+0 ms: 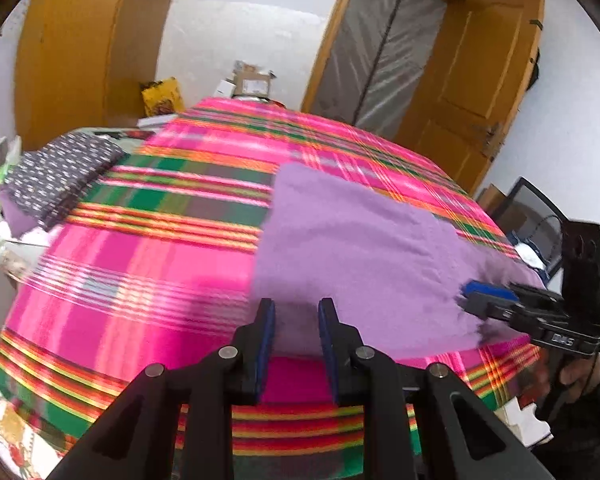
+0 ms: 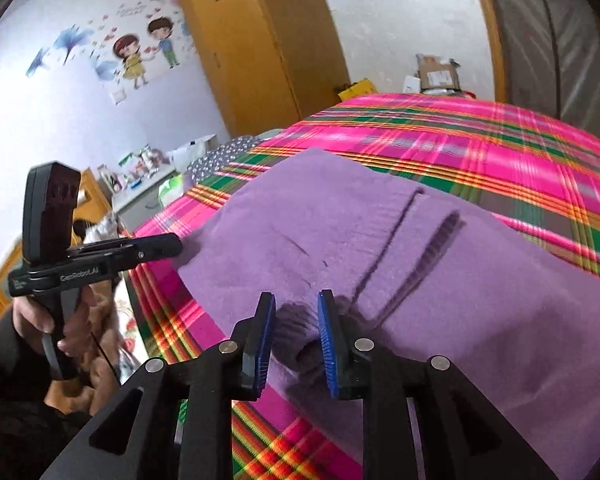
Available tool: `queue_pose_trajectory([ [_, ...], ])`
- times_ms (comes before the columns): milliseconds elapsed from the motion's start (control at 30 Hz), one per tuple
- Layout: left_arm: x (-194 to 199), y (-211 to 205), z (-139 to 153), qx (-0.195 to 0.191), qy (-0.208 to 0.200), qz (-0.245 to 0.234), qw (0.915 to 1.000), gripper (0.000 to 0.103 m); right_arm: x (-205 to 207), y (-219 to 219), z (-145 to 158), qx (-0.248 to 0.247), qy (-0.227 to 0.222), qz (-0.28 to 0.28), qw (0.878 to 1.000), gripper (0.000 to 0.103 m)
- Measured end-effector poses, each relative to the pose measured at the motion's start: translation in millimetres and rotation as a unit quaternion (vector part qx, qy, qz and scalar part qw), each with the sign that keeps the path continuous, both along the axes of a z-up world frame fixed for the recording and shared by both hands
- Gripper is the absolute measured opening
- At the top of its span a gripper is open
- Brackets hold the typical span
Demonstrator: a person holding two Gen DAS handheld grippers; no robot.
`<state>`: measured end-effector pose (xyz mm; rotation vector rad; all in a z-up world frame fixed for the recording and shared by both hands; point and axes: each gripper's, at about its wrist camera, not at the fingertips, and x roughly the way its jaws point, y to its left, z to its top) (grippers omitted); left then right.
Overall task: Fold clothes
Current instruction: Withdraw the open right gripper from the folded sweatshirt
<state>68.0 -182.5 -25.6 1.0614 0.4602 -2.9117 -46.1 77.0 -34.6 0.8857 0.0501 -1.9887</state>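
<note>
purple garment (image 2: 440, 280) spread on plaid bed (image 1: 140, 264) | left tongs (image 1: 296, 344) parted, empty, at garment's near edge | right tongs (image 2: 294, 340) parted astride a bunched hem | both corners best lifted level.

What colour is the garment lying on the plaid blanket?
Purple garment; right wrist view shows it best.

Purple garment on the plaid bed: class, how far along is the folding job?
Done: a patterned dark garment lies folded at the bed's far corner. In hand: the purple garment lies partly folded; the right gripper straddles a bunched edge, the left gripper hovers open at its near edge. Left: the final folds.
</note>
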Motion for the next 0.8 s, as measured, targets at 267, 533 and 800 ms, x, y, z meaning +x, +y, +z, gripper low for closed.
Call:
queue_pose_trajectory([
  [267, -34.8, -21.1, -19.4, 0.062, -0.038, -0.011, 0.9973, 0.031, -11.3, 25.1, 2.3, -0.025, -0.031, -0.049, 0.998, 0.036],
  [533, -33.1, -34.6, -23.0, 0.117, -0.019, -0.022, 0.9927, 0.009, -18.2, 18.1, -4.8, -0.015, -0.046, -0.05, 0.998, 0.036],
  [800, -30.9, -46.8, -31.0, 0.156, -0.015, -0.033, 0.9871, 0.008, -26.0, 13.8, -13.8, -0.02, -0.067, -0.047, 0.996, 0.038],
])
